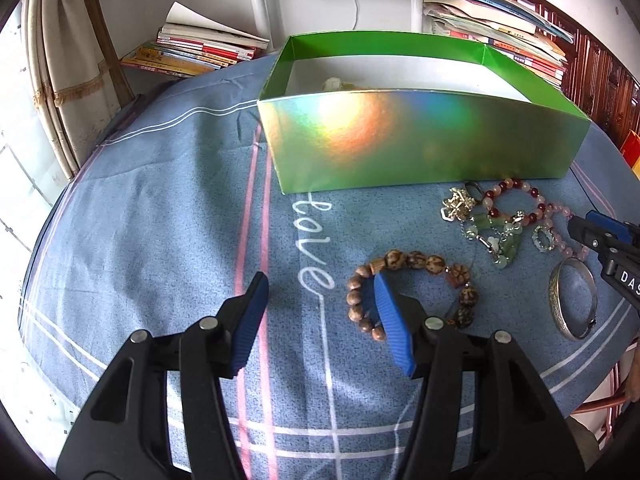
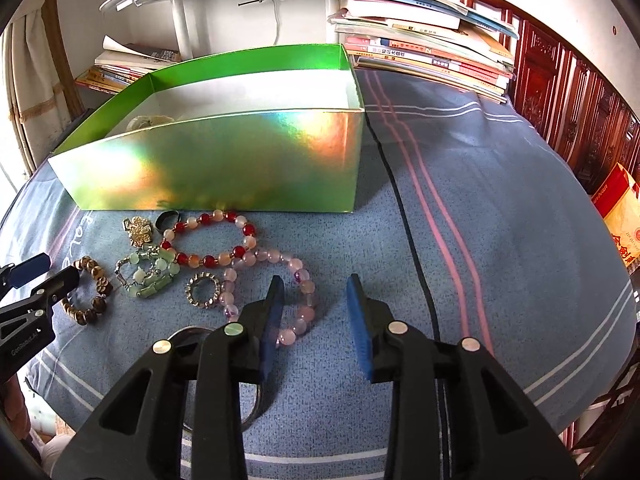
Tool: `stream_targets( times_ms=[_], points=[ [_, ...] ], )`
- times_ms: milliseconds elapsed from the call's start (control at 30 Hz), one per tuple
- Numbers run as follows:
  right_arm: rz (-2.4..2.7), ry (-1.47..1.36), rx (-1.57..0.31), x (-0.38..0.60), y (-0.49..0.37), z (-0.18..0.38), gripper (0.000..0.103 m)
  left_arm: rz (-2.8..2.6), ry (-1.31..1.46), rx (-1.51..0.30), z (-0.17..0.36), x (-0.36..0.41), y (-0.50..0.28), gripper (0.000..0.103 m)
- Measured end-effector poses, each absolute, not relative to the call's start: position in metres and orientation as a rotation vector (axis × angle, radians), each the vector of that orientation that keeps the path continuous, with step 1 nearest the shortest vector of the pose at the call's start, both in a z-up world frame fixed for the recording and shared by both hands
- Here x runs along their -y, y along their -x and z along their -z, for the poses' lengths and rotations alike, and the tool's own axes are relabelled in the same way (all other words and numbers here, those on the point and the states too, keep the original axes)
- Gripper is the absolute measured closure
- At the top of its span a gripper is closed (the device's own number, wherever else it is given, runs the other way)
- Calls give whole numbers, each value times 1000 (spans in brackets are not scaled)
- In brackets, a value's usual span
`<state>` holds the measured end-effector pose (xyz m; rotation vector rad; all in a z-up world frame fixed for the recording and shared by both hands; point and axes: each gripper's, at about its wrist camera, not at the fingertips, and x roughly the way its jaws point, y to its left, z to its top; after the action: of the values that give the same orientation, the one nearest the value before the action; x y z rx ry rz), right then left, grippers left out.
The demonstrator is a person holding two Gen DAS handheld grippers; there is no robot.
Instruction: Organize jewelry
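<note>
A shiny green box (image 1: pixel 420 136) (image 2: pixel 224 160) stands open on the blue cloth, with a pale item inside. Jewelry lies in front of it: a brown wooden bead bracelet (image 1: pixel 416 264) (image 2: pixel 90 292), a red and pink bead bracelet (image 2: pixel 212 240), a green bead bracelet (image 2: pixel 152 274), a pale pink bead bracelet (image 2: pixel 276 280), a small sparkly ring (image 2: pixel 203 290), a silver bangle (image 1: pixel 574 300) and a gold charm (image 2: pixel 138 230). My left gripper (image 1: pixel 320 284) is open, its right finger over the wooden bracelet. My right gripper (image 2: pixel 316 284) is open, its left finger over the pink bracelet.
Stacks of books (image 1: pixel 200 50) (image 2: pixel 432 44) lie behind the box. White lamp or stand posts (image 1: pixel 260 0) rise at the back. A curtain (image 1: pixel 60 80) hangs at the left, dark wooden furniture (image 2: pixel 568 92) at the right. A red and yellow package (image 2: pixel 624 216) sits at the right edge.
</note>
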<state>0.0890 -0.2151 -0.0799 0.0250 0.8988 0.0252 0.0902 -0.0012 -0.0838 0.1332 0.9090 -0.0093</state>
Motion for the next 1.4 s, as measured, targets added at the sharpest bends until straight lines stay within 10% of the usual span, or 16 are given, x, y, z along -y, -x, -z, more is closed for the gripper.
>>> stream_targets(
  times_ms=[1400],
  points=[
    [-8, -20, -873, 215, -90, 81, 80, 74, -185, -933, 81, 3, -71, 52]
  ],
)
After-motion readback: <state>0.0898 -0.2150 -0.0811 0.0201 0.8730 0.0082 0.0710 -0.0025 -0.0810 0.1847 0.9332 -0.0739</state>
